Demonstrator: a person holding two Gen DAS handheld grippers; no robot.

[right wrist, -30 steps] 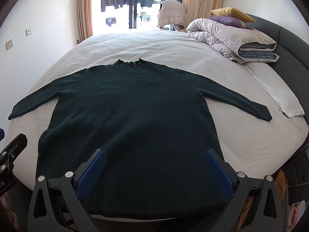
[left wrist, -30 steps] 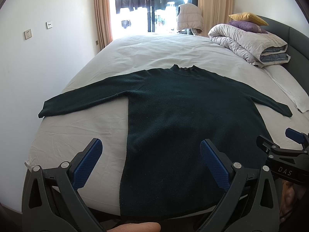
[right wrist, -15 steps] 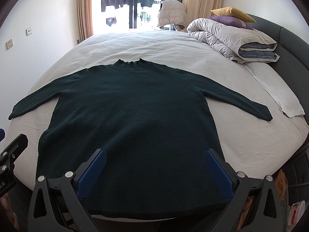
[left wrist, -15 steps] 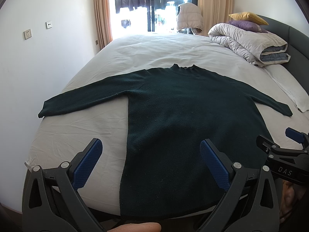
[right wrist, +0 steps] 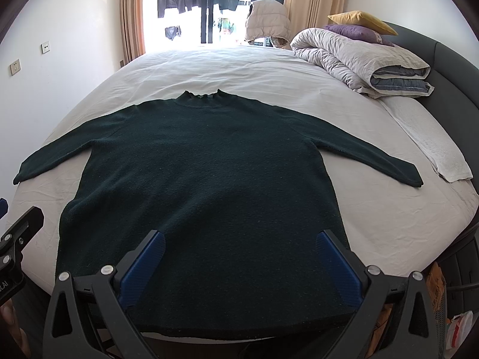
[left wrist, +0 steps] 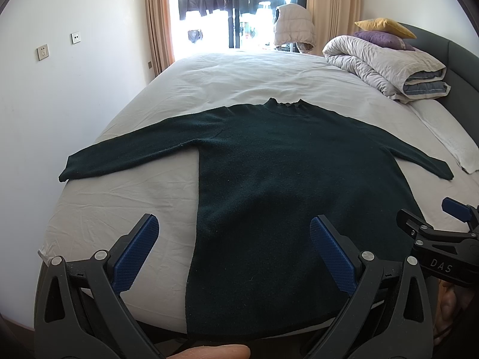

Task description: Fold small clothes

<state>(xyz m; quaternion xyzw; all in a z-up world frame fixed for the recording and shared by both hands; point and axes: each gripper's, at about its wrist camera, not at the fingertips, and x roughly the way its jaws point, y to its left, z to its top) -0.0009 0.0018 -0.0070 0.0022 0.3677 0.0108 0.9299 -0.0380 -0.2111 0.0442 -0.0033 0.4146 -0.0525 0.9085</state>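
A dark green sweater (left wrist: pixel 287 179) lies flat on the white bed (left wrist: pixel 239 71), collar away from me, both sleeves spread out; it also shows in the right wrist view (right wrist: pixel 209 179). My left gripper (left wrist: pixel 233 233) is open and empty above the sweater's lower left hem. My right gripper (right wrist: pixel 239 248) is open and empty above the lower hem's middle. The right gripper's side also shows at the right of the left wrist view (left wrist: pixel 431 233). The left gripper's edge shows at the far left of the right wrist view (right wrist: pixel 18 239).
A rolled duvet (left wrist: pixel 386 65) with yellow and purple pillows lies at the bed's far right. A white folded towel (right wrist: pixel 431 146) lies by the grey headboard (right wrist: pixel 449 59). A white wall (left wrist: pixel 60 89) runs along the left. A window with curtains is behind the bed.
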